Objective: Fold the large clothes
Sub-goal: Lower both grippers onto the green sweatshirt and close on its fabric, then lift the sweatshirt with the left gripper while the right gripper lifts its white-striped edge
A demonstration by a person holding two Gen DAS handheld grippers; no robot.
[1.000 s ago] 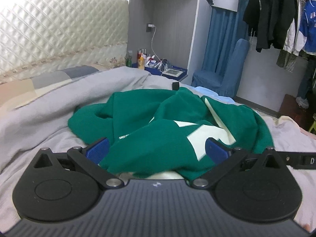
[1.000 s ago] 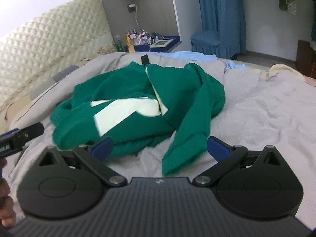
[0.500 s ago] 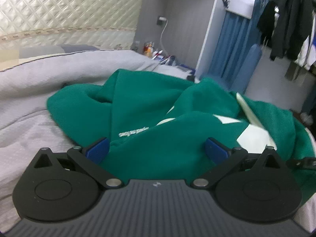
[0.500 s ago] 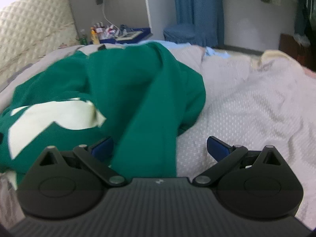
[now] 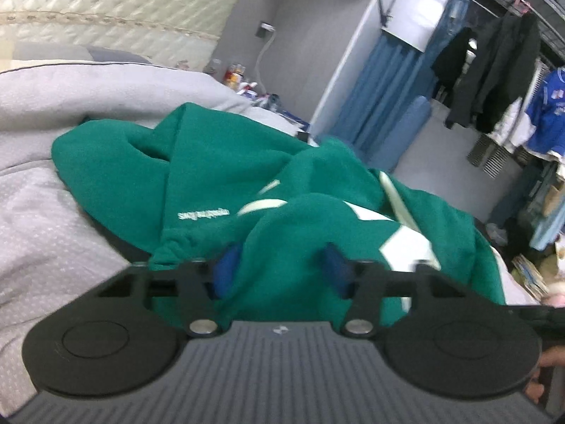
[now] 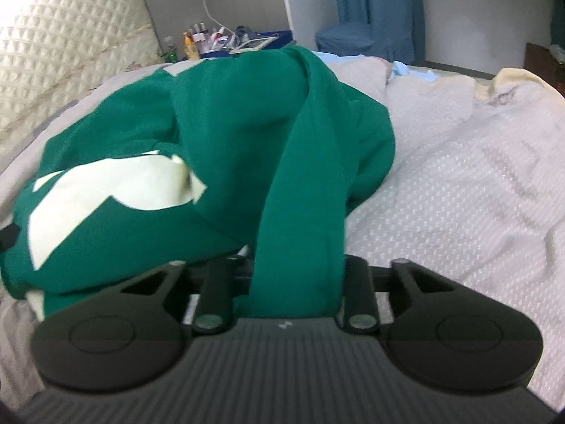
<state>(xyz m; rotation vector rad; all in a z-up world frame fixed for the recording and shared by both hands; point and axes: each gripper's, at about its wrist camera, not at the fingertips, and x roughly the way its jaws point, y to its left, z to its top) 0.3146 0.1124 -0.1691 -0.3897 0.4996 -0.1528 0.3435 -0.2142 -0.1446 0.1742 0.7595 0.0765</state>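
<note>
left view, garment: green sweatshirt [image 5: 226,183] lay bunched on the grey bedspread [image 5: 46,233], mid-bed, cream patches on its right half.
left view, tool: left gripper [image 5: 280,265] had its blue pads [image 5: 226,268] pressed into a green fold, partly closed on it; clamped or not, could not tell.
left view, room: bare bedspread to the left; quilted headboard [image 5: 116,10] behind; hanging clothes [image 5: 494,70] far right past the bed edge.
left view, change: pads were wide apart 0.5 s earlier, now much closer with cloth between.
right view, garment: same sweatshirt [image 6: 197,134], a long sleeve [image 6: 307,183] running down into the tool.
right view, tool: right gripper [image 6: 293,282] fingers drawn in against the sleeve, gripping it; pads hidden by cloth.
right view, room: open bedspread [image 6: 459,183] to the right, up to the cream blanket edge [image 6: 522,81].
right view, change: fingers were spread 0.5 s earlier.
only in right view: nightstand clutter [image 6: 226,40] seen clearly.
only in left view: small white lettering [image 5: 203,215].
</note>
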